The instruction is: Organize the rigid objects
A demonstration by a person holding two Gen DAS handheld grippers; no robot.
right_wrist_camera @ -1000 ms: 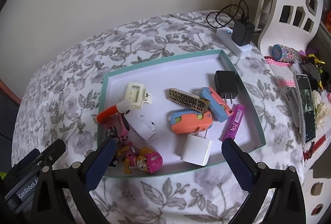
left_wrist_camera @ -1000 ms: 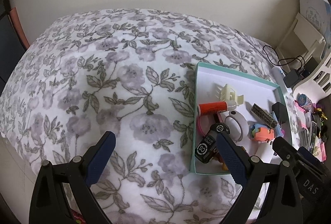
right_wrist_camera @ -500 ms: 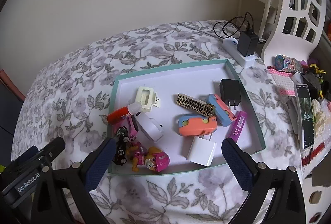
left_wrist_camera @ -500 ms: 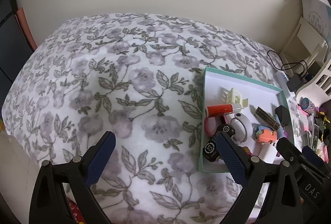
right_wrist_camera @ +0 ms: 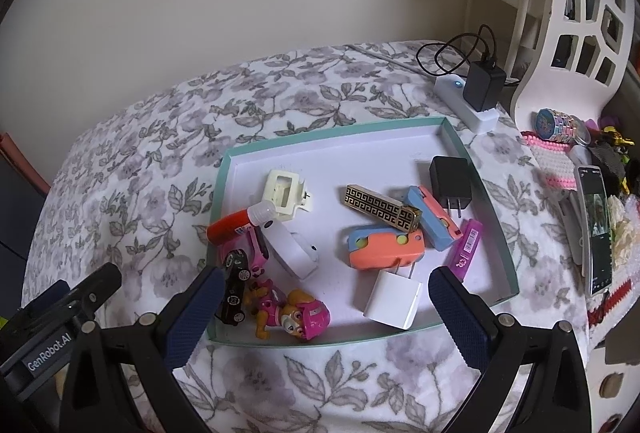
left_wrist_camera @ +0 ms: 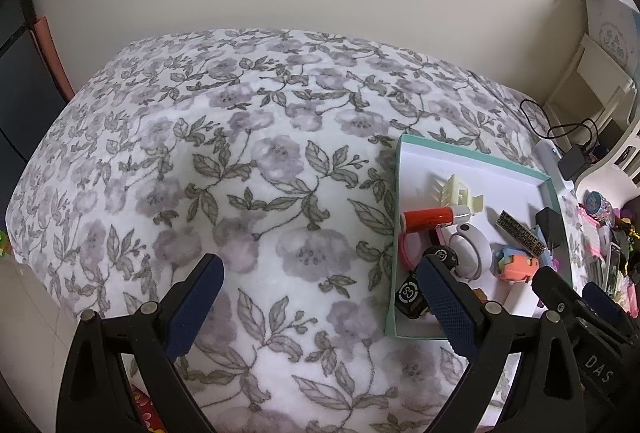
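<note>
A teal-rimmed white tray point(right_wrist_camera: 340, 131) lies on the floral bedspread and also shows in the left wrist view point(left_wrist_camera: 472, 153). It holds a cream hair clip point(right_wrist_camera: 284, 195), a red tube point(right_wrist_camera: 230, 229), a black toy car point(right_wrist_camera: 234, 285), a pink pup figure point(right_wrist_camera: 296, 315), a white charger cube point(right_wrist_camera: 392, 299), a black charger point(right_wrist_camera: 450, 179), an orange-blue toy point(right_wrist_camera: 384, 249) and a gold-black bar point(right_wrist_camera: 378, 207). My right gripper point(right_wrist_camera: 320, 297) is open and empty above the tray's near edge. My left gripper point(left_wrist_camera: 320, 281) is open and empty over bare bedspread, left of the tray.
A white power strip with a black adapter point(right_wrist_camera: 484, 85) sits behind the tray. A phone point(right_wrist_camera: 598, 229), a pink beaded item point(right_wrist_camera: 550, 157) and a white lattice chair point(right_wrist_camera: 576, 13) are at the right. The bedspread point(left_wrist_camera: 240, 173) falls away at the left edge.
Both grippers have pulled back and up from the tray, so the tray and bed look smaller. Both stay open and empty. The objects in the tray have not moved.
</note>
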